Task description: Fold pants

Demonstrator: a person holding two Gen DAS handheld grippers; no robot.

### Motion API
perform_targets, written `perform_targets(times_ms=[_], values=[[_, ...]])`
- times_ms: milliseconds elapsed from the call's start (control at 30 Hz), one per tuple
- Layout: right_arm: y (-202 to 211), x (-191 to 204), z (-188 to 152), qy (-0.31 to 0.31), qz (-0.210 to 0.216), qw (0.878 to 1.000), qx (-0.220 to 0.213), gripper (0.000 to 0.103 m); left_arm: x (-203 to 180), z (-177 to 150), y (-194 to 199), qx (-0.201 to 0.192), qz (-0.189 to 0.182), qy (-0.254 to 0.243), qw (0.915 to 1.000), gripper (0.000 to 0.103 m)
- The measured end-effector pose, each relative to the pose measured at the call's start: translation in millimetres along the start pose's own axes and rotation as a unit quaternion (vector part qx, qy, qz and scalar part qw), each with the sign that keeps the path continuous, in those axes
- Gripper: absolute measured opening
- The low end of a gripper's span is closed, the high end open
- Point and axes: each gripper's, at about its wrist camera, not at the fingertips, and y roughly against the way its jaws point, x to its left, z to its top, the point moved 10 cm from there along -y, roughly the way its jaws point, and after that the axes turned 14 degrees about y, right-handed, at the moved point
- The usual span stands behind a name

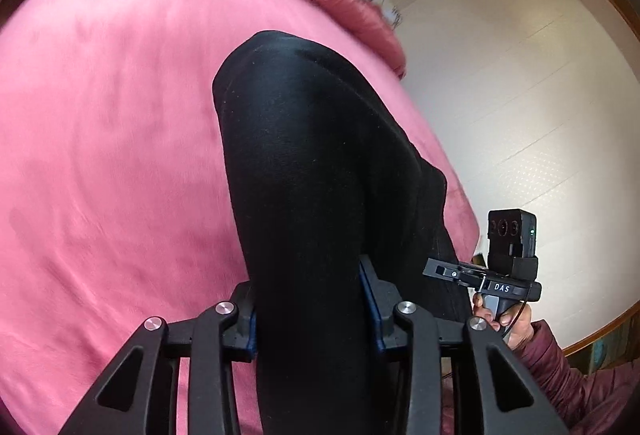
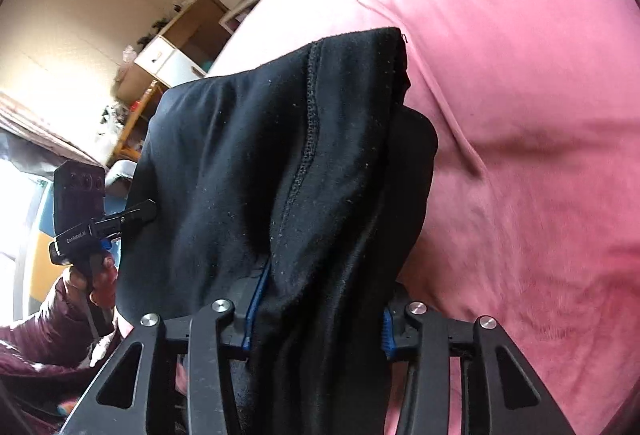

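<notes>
Black pants (image 1: 304, 163): draped over pink bedspread (image 1: 112, 139), near bed edge, bunched length running up from both grippers

Left gripper (image 1: 310, 315): blue-padded fingers (image 1: 370, 299) clamped on gathered fabric, one pad each side

Right gripper (image 2: 316, 315): fingers (image 2: 254, 299) clamped on seamed fold of same pants; stitched seam (image 2: 308, 139) visible above jaws

Right hand (image 1: 504, 319): on gripper handle beside bed, maroon quilted sleeve (image 1: 572, 375)

Left hand (image 2: 94, 279): on handle, left of fabric

Background: pale floor (image 1: 520, 95), wooden shelving (image 2: 168, 47), blurred
</notes>
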Motion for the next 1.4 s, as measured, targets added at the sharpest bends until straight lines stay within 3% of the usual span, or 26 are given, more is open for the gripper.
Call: perform_targets(times_ms=[133,267,400,533,567,600,667,767,900,1100,1233,1400], values=[[-1,14,43,0.025,0.011,0.999,-0.026,0.045,0,36,23,-0.04,0.009,-0.01,0.9991,0.04],[-29,13,98,0.044,0.013,0.999,-0.029,0.045,14,77,31,-0.069,0.035,-0.006,0.997,0.041],[-63,6,134,0.048,0.011,0.999,-0.013,0.045,46,109,22,-0.075,0.066,0.032,0.9945,0.042],[-102,0,145,0.048,0.0,0.999,0.021,0.047,96,113,-4,-0.054,0.126,0.069,0.9882,0.05],[-119,-10,140,0.043,-0.013,0.998,0.043,0.052,110,111,-10,-0.05,0.135,0.084,0.986,0.053],[-127,-15,137,0.033,-0.011,0.998,0.045,0.056,116,112,-10,-0.055,0.126,0.092,0.9862,0.06],[-129,-23,134,0.004,0.011,1.0,0.027,0.057,118,109,-11,-0.064,0.113,0.094,0.9871,0.061],[-124,-24,131,0.004,0.01,1.0,0.017,0.058,115,103,-3,-0.075,0.133,0.079,0.9851,0.064],[-118,-13,136,0.017,-0.033,0.999,0.021,0.07,103,99,5,-0.102,0.177,0.07,0.9764,0.067],[-89,-7,140,0.03,-0.1,0.995,-0.006,0.071,101,95,47,-0.165,0.259,0.056,0.95,0.067],[-62,1,146,0.03,-0.14,0.989,-0.04,0.073,87,85,62,-0.198,0.283,0.05,0.9371,0.067],[-37,28,139,0.039,-0.177,0.981,-0.068,0.076,66,66,79,-0.225,0.297,0.022,0.9275,0.067]])
